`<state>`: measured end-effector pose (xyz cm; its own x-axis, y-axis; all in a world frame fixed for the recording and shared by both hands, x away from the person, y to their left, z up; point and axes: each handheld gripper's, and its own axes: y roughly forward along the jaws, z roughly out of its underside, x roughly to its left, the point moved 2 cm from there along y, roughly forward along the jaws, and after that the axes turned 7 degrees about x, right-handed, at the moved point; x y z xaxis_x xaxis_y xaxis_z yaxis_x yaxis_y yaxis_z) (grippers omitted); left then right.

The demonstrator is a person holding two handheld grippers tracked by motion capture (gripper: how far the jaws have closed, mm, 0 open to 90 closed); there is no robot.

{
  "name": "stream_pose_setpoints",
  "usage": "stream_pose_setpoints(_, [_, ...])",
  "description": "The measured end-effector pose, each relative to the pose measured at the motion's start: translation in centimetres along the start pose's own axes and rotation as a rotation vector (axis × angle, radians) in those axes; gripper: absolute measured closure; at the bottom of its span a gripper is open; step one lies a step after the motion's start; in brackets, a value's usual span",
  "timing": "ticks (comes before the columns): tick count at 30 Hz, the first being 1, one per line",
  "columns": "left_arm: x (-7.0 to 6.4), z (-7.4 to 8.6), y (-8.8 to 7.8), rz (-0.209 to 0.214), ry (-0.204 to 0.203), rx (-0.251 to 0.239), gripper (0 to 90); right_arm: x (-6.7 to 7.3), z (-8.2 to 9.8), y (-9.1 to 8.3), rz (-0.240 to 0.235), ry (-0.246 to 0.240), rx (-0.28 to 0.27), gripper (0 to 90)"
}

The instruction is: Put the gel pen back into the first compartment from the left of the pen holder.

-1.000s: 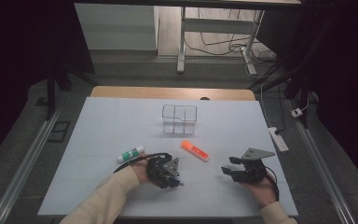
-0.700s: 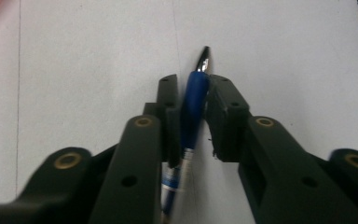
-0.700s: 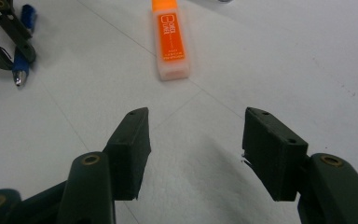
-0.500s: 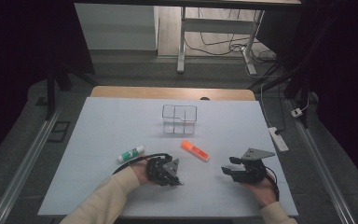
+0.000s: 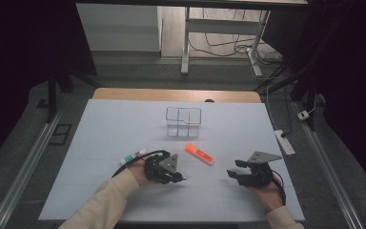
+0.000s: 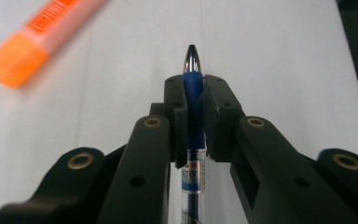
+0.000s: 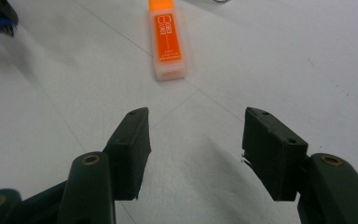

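Near the table's front edge, the left tool [image 6: 193, 100] has just clamped its jaws on a blue pen [image 6: 193, 88], whose metal tip pokes out past the pads, low over the white table [image 5: 100, 129]. The right tool [image 7: 193, 154] sits released toward the front right corner, nothing between its jaws. An orange marker [image 5: 199, 154] lies between the two tools, slightly farther back.

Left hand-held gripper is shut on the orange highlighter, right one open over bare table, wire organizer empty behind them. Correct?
Not quite. The left hand-held gripper is shut on a blue pen, as the left gripper view shows; the orange highlighter lies loose on the table. The rest holds: the right hand-held gripper is open over bare table, and the wire organizer looks empty.
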<state>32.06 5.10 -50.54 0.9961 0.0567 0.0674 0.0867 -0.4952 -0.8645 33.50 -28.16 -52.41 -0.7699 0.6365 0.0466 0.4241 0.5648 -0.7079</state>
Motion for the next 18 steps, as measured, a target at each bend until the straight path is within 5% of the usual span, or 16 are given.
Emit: stream_pose_setpoints(18, [0.8, 0.7, -2.7, -0.052, -0.117, -0.142, 80.4, -0.1, 0.0, -0.1, 0.001, -0.002, -0.006, 40.8])
